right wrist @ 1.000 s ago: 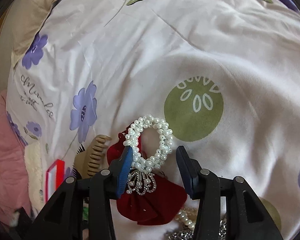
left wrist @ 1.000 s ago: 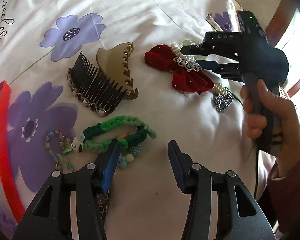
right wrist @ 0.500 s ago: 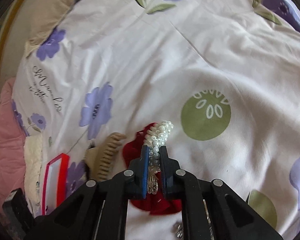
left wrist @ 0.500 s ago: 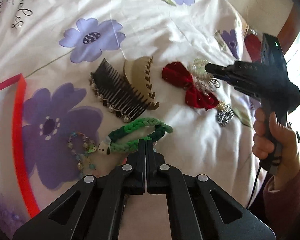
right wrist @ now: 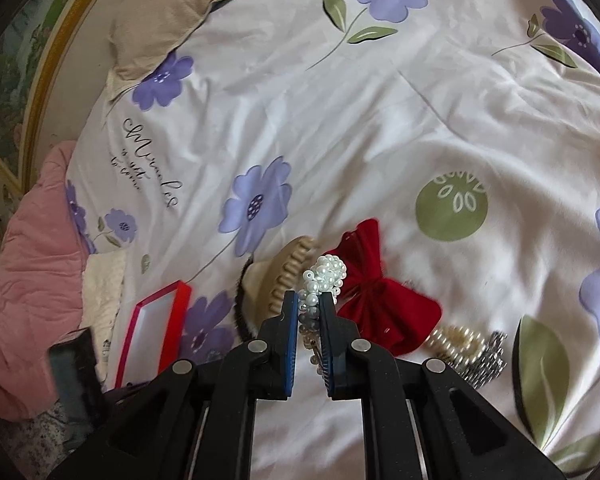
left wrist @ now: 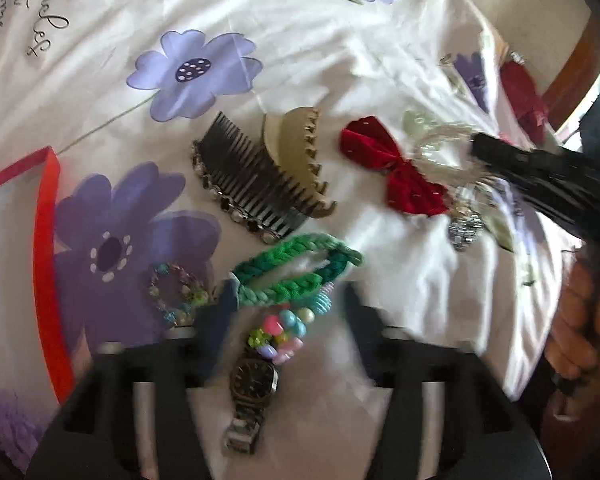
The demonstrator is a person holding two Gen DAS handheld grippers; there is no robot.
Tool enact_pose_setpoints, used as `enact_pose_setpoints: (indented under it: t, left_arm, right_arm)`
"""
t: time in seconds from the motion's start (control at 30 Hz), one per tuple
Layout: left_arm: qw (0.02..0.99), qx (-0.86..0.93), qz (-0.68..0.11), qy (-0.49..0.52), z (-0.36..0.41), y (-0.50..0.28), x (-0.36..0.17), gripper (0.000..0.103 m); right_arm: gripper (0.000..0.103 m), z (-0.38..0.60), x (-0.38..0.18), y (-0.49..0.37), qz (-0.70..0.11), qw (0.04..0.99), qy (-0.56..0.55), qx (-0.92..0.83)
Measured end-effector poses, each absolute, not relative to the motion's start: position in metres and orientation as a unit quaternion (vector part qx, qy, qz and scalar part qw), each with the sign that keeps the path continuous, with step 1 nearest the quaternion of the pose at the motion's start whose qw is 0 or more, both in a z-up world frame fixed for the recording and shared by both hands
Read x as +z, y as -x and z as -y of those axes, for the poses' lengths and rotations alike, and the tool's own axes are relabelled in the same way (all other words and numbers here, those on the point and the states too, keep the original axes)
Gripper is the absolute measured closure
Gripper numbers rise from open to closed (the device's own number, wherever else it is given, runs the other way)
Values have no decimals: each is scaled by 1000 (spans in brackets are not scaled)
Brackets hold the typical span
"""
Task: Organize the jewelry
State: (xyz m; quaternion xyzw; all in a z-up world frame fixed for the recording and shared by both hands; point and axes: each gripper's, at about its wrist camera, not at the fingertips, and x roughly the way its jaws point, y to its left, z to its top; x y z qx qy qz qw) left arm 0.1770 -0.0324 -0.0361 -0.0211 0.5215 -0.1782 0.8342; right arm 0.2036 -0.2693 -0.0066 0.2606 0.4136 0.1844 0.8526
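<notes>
A white pearl bead bracelet [right wrist: 325, 280], squeezed into a narrow bunch, is clamped by the right gripper [right wrist: 309, 307] above the red velvet bow [right wrist: 380, 300]; its long axis is pointed away along the fingers. The left gripper [left wrist: 286, 300] is opening over a colourful bead bracelet [left wrist: 284, 330], nothing gripped.

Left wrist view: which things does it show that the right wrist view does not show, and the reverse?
Only the left wrist view shows the wristwatch, the green braided band, the coloured bead bracelets and the opening left tongs.

Only the right wrist view shows the pink blanket and a cream pearl bracelet.

Both show the red bow, the beige claw clip, the red box and the right tongs shut on the white pearl piece.
</notes>
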Motion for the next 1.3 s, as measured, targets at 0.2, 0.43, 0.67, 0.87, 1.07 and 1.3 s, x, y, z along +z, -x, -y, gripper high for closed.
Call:
enact_pose_setpoints:
  t: [0.2, 0.43, 0.67, 0.87, 1.07, 1.3]
  left_arm:
    - [832, -182, -525, -14, 49, -183, -46, 37]
    - [828, -200, -523, 28, 38, -185, -42, 94]
    - [849, -193, -487, 76, -3, -157, -12, 94]
    - [866, -173, -453, 121, -51, -129, 15, 94]
    - [883, -144, -424, 139, -95, -104, 36, 94]
    - [892, -100, -413, 152, -149, -88, 41, 94]
  right_arm:
    - [93, 267, -2, -190, -410, 850, -266, 198]
    - [93, 255, -3, -180, -416, 844, -268, 210]
    - [93, 239, 11, -171, -407, 844, -265, 229]
    - [93, 209, 23, -164, -406, 840, -250, 258]
    - [93, 170, 23, -162, -417, 829, -238, 287]
    - [93, 109, 18, -161, -435, 811, -215, 327]
